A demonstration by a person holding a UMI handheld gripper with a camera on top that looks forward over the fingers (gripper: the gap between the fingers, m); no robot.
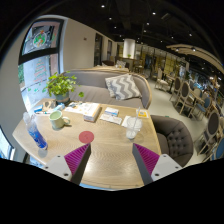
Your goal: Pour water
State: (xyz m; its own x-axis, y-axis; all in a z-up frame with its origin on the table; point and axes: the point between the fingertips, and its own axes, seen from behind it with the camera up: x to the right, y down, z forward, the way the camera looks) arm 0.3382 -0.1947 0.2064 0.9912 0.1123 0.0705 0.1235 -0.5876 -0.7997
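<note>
A clear water bottle [35, 133] with a blue label stands on the wooden table [108, 152], off to the left of my fingers. A green cup [57, 119] sits behind it, farther along the table. A round red coaster [87, 137] lies just ahead of my left finger. Two white cups [131, 125] stand beyond my right finger. My gripper [111, 162] is open above the near part of the table, its magenta pads [76, 158] spread wide with only bare wood between them.
A white tissue box [88, 110] and a white holder [110, 116] sit at the table's far end. A potted plant [62, 86] stands at the left. A grey sofa [125, 88] and a grey chair [177, 138] flank the table. Dining tables fill the room behind.
</note>
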